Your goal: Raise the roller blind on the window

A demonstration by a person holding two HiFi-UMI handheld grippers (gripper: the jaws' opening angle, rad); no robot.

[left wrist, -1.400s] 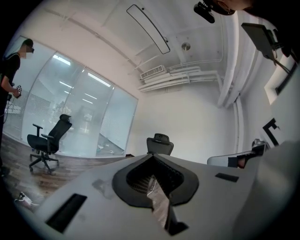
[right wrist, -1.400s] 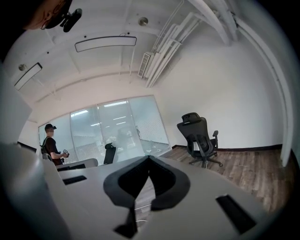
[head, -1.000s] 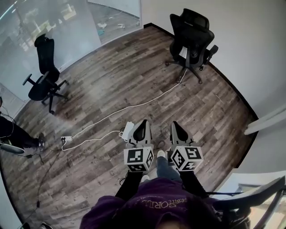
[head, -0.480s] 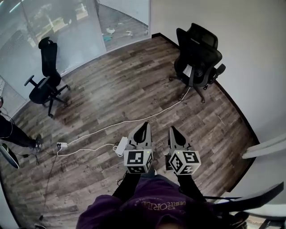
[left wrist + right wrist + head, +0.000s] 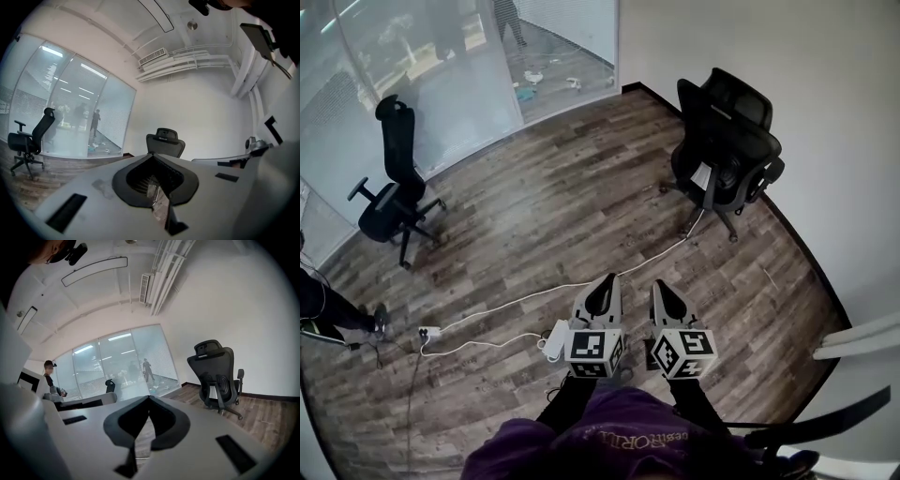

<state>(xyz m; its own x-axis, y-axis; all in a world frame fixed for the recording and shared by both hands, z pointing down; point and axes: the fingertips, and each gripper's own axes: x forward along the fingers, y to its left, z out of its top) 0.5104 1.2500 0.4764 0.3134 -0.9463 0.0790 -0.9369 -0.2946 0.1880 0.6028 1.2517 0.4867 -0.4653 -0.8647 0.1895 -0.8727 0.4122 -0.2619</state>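
Closest in, the left tool and the right tool sit side by side over the person's purple top, both pointing forward. Each tool has its jaws pressed together with nothing between them, as both gripper views show.

Just left of the left tool, a white power strip lies on the wood floor. From it a white cable loops left to a small plug block. A second run crosses the floor diagonally, ahead of the tools, to the base of the right office chair. At the left edge a person's leg and shoe stand near that plug block.

Low on the right, a white ledge and a dark bar close in that side.

Ahead, a broad stretch of floor lies open between the right office chair by the white wall and the left office chair by the glass partition. A dark baseboard marks the floor's right edge.

Farthest off, figures stand beyond the glass, and slatted blinds show there. Which window carries the roller blind I cannot tell from any view.
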